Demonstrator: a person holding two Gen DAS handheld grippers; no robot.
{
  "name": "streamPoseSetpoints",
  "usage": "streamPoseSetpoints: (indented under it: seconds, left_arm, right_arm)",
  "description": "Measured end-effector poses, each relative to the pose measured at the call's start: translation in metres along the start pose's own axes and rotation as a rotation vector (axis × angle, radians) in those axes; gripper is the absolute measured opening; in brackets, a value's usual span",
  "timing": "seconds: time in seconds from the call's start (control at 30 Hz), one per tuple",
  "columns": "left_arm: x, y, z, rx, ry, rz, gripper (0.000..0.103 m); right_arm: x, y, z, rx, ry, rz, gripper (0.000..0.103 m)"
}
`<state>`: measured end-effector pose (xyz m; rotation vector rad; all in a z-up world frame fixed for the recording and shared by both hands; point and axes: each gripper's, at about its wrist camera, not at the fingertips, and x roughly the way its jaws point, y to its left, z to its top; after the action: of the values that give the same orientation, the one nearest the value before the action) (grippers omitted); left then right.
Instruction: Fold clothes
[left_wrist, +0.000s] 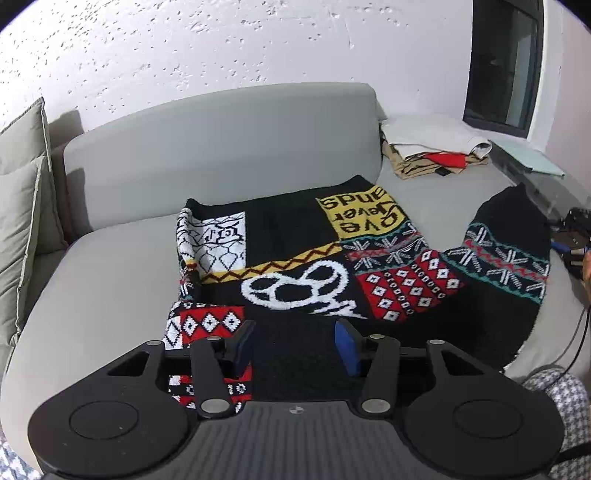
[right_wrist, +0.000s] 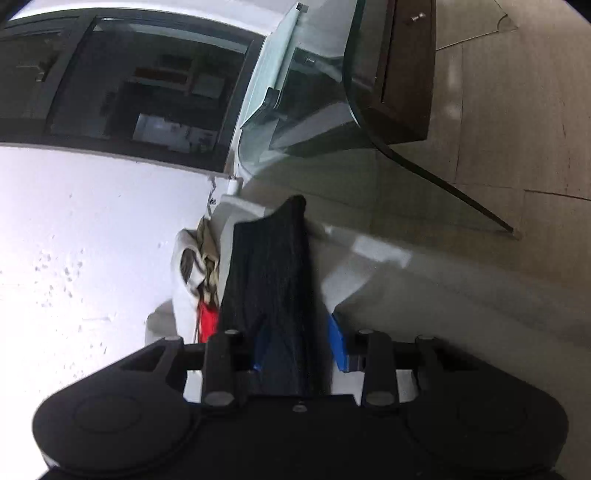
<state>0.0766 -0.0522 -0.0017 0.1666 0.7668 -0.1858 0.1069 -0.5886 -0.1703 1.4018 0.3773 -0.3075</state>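
Nearest the left wrist camera, the left tool (left_wrist: 295, 345) hovers with its jaws apart over the near black hem of the patterned sweater (left_wrist: 295, 266); nothing sits between its blue pads (left_wrist: 347, 347). That sweater lies across the grey sofa (left_wrist: 110, 280) at the centre of the frame, one side already turned in at the left, while its right sleeve (left_wrist: 506, 258) is lifted toward the right edge.

In the right wrist view, the right tool (right_wrist: 295, 343) has a dark band of that sleeve (right_wrist: 269, 280) running up between its fingers; the picture is blurred, and I cannot tell whether the pads pinch it or merely flank it.

My reading is that the fold is at an early stage: the sleeve needs bringing across the body, then the body doubled over.

Farther back, at upper right in the left view, a pile of clothes (left_wrist: 432, 151) in white, tan and red sits on the sofa. Beyond it a glass side table (left_wrist: 528, 158) stands close to the sofa's edge, and cables (left_wrist: 576, 332) trail at the right margin, where a sweeping sleeve might snag. Cushions (left_wrist: 22, 206) line the left edge.
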Motion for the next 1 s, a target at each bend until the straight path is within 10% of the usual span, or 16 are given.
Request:
streamPoseSetpoints:
  seconds: [0.23,0.53,0.77,1.0]
  left_arm:
    - [0.004,-0.007,-0.008,0.043,0.011,0.020,0.052]
    - [-0.022,0.004,-0.020,0.042,-0.060,0.037,0.052]
    - [-0.060,0.055,-0.041,-0.063,-0.140,0.063,0.053]
    - [-0.071,0.122,-0.079,-0.204,-0.129,0.181,0.053]
  right_arm:
    - [0.011,0.022,0.001,-0.175,-0.045,-0.084,0.010]
    - [-0.049,0.118,-0.055,-0.540,-0.157,-0.081,0.008]
    - [-0.117,0.211,-0.206,-1.027,-0.150,0.054,0.008]
    - [-0.106,0.185,-0.402,-1.290,0.179,0.140,0.009]
